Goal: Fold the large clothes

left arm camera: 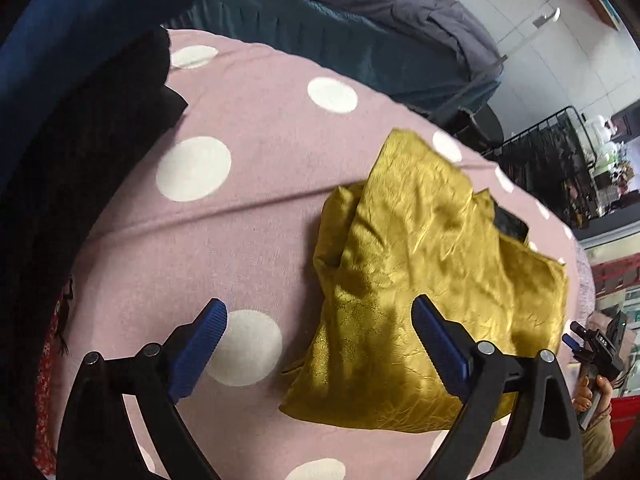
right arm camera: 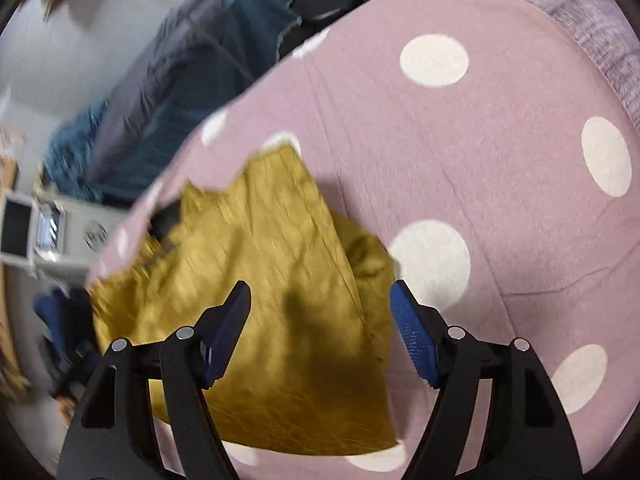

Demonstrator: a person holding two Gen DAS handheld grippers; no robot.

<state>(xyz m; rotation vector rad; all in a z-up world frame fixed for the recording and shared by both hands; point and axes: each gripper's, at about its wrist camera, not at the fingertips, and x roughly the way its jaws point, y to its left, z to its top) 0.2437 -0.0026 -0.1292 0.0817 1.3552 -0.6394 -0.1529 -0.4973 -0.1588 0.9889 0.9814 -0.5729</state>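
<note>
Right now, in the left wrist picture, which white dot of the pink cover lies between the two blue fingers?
The large dot low in the picture, just beside the left finger. The other dots lie higher on the pink cover or at the bottom edge; the yellow garment lies to its right.

left wrist view, lower right: other gripper point(left arm camera: 600, 350) has small white lettering, looks like "DAS", not certain
right wrist view: no readable text
cloth, bedding: no labels legible
</note>
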